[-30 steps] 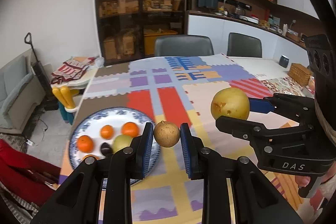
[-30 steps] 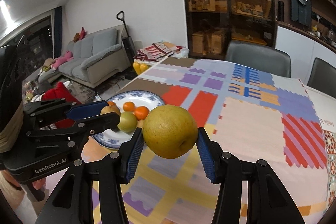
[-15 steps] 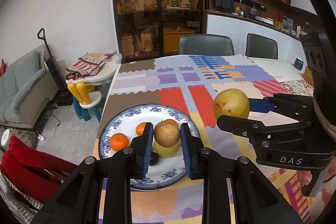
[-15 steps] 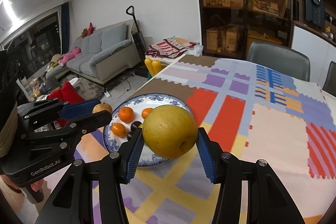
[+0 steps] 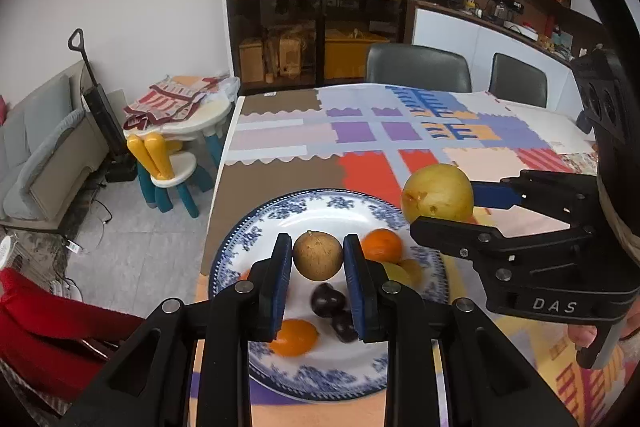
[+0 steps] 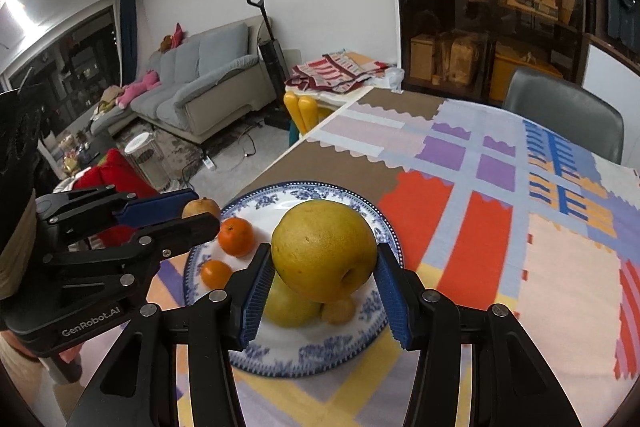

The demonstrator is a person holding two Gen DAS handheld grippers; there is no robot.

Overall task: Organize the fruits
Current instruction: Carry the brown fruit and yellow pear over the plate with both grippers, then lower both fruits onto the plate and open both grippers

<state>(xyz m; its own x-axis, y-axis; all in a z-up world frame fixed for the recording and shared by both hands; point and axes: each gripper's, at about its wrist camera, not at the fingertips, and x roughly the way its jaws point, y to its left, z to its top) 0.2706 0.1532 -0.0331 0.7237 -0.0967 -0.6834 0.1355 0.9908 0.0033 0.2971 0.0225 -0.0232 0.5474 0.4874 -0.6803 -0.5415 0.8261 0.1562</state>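
Observation:
My left gripper (image 5: 318,257) is shut on a small round brown fruit (image 5: 318,255) and holds it above the blue-and-white plate (image 5: 280,215). My right gripper (image 6: 324,265) is shut on a large yellow pear (image 6: 324,254) over the plate's right side (image 6: 372,211). On the plate lie oranges (image 5: 381,245), dark plums (image 5: 328,299) and a green-yellow fruit (image 6: 290,307). The pear also shows in the left wrist view (image 5: 438,193), and the brown fruit in the right wrist view (image 6: 200,207).
The plate sits near the table's left edge on a patchwork tablecloth (image 5: 360,131). Two grey chairs (image 5: 416,67) stand at the far side. A child's table and yellow chair (image 5: 168,155) stand on the floor to the left, with a sofa (image 6: 200,91) beyond.
Both grippers have carried their fruits left and forward to over the plate. The grips have not changed.

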